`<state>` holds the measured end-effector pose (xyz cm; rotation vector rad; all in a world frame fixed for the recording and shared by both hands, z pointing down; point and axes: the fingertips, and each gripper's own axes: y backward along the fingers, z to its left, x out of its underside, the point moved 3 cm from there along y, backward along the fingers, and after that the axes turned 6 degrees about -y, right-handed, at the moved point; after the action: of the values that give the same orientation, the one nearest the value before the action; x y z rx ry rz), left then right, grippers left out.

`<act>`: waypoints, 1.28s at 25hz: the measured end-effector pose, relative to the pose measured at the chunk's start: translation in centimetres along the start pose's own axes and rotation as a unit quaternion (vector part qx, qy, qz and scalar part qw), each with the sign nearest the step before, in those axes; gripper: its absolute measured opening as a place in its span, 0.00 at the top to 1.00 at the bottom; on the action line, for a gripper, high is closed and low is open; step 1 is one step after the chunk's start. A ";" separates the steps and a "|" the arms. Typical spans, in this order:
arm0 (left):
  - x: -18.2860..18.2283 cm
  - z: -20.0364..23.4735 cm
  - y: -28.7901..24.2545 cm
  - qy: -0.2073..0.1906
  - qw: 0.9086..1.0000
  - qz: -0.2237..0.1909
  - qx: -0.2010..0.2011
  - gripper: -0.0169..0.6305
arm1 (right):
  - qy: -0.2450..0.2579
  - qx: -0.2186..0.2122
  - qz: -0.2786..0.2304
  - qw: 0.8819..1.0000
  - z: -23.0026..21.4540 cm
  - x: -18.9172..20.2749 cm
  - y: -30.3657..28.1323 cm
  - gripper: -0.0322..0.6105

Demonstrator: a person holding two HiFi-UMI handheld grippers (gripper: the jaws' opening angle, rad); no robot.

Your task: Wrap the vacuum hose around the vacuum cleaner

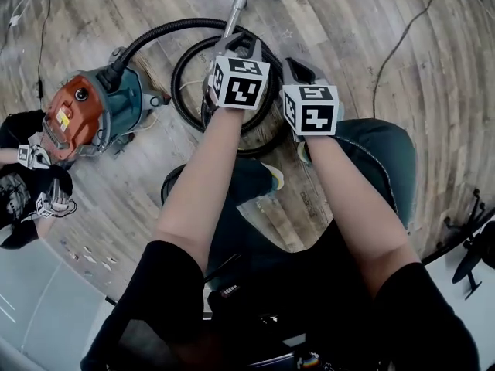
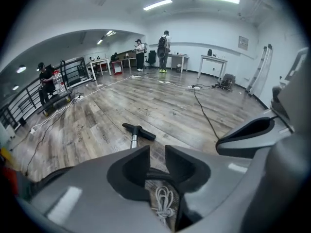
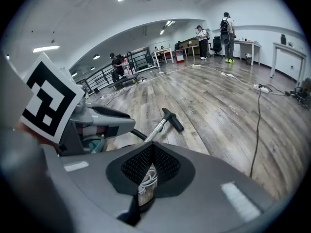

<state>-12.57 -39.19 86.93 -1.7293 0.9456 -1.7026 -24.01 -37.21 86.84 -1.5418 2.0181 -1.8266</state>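
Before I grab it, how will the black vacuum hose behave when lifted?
The hose lies in loose curved loops, so it's probably floppy and will sag between grip points. The metal wand at its end looks rigid, so it may drag or swing.

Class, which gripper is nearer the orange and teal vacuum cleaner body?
Left. The left gripper hovers over the hose coil, right of the vacuum cleaner; the right gripper is farther right, beyond it.

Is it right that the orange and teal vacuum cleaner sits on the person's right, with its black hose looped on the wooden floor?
No. The head view shows the vacuum cleaner on the person's left, not right. Its black hose does lie looped on the wooden floor.
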 end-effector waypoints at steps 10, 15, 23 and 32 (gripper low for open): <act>-17.4 -2.0 27.6 0.039 0.999 -0.017 -0.019 0.96 | 0.054 -0.052 -0.025 0.997 10.1 -17.8 24.9 0.91; -23.4 -3.0 39.4 0.045 0.998 -0.045 -0.027 0.96 | 0.094 -0.098 -0.064 0.989 15.3 -24.5 35.3 0.91; -25.5 -2.2 48.9 0.073 0.988 -0.115 -0.076 0.96 | 0.129 -0.131 -0.101 0.978 19.6 -25.5 42.8 0.92; -30.3 -0.4 56.8 0.054 0.959 -0.251 -0.117 0.96 | 0.176 -0.155 -0.191 0.953 23.3 -29.7 48.6 0.92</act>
<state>-18.26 -50.36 23.77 -2.1922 0.8274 -2.0851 -25.62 -43.67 25.68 -1.9247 2.3986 -2.1316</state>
